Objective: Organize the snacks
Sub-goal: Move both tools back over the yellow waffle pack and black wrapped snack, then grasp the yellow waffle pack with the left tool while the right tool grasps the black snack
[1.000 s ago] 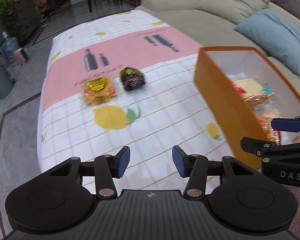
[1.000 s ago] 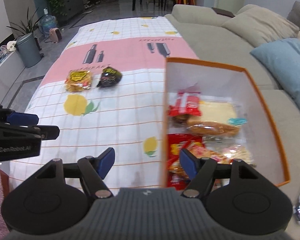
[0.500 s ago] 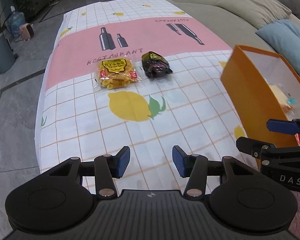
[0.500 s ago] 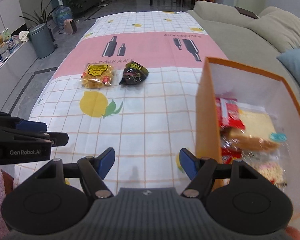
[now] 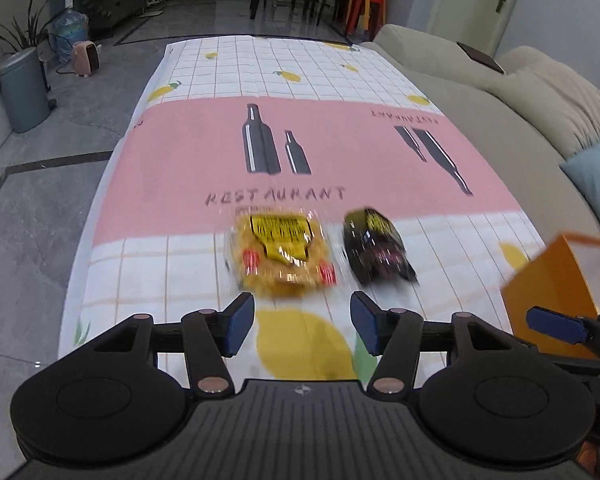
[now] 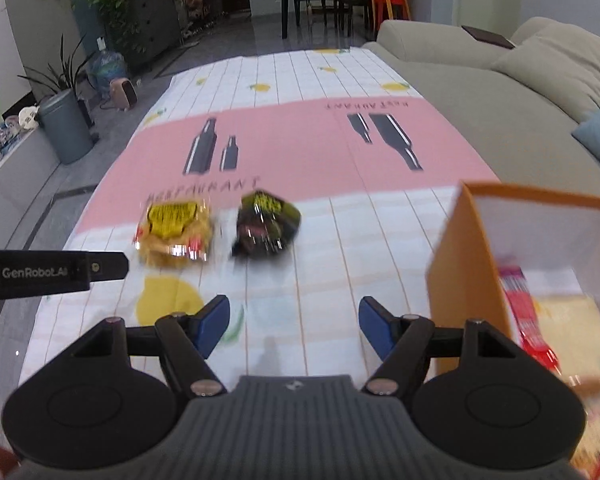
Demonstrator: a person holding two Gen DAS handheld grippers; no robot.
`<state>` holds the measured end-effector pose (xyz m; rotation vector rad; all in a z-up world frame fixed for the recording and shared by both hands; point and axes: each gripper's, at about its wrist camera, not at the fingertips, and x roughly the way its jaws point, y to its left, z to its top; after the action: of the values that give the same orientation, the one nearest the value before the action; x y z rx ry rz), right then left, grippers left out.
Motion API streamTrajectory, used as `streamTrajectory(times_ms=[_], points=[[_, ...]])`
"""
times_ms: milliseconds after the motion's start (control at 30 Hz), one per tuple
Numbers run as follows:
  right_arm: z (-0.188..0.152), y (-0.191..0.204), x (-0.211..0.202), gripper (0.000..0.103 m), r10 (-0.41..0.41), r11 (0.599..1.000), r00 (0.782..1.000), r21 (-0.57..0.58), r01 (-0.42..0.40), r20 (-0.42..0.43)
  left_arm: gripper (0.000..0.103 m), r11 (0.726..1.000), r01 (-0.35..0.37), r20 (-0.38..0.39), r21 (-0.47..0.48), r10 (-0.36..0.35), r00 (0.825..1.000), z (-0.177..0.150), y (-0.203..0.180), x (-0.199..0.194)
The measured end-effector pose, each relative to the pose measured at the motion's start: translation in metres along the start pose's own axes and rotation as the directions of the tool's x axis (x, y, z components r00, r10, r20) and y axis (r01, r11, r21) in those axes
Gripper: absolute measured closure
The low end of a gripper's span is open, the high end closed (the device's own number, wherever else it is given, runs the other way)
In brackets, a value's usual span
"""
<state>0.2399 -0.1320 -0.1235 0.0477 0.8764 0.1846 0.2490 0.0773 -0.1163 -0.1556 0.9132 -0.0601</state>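
Progress: partly done, as judged from how things lie. Two snacks remain out on the bench point(image 5: 148, 240), which carries a printed cloth; several packets already sit in the orange box point(image 6: 460, 280) at the right.

Left to right:

1. The left gripper point(image 5: 302, 326) hangs just short of the yellow snack packet point(image 5: 282, 258). Its fingers point(image 5: 238, 322) are opening, with nothing between them; the packet lies beyond the tips, untouched.
2. The yellow packet rests flat at the lower edge of the cloth's pink band.
3. The black snack packet point(image 5: 376, 250) lies just beside it on the right, apart from it, also untouched.
4. The right gripper point(image 6: 294, 326) stands wide apart and empty over bare cloth, between the black packet and the box.
5. The box stands at the bench's right side, near the sofa point(image 6: 500, 92). A red packet point(image 6: 524, 312) and a pale one show inside.

Remaining: both loose packets are judged to need lifting into the box.

Hard to make out:
- Both packets are smeared by motion blur; their labels cannot be read.
- The box is cut off by the frame edge in both views, so its full contents cannot be counted.
- The person holding the grippers is almost entirely out of view
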Motion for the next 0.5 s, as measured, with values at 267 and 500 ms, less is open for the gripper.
streamTrajectory(times_ms=[267,500], points=[[0.032,0.016,0.05,0.035,0.0,0.999,0.996,-0.051,0.004,0.093,0.035,0.999,-0.043,-0.017,-0.001,0.042,0.999,0.017,0.012,0.058],[0.04,0.025,0.095,0.035,0.002,1.0,0.998,-0.026,0.0,0.061,0.031,0.993,-0.008,-0.062,-0.115,0.001,0.998,0.022,0.034,0.086]])
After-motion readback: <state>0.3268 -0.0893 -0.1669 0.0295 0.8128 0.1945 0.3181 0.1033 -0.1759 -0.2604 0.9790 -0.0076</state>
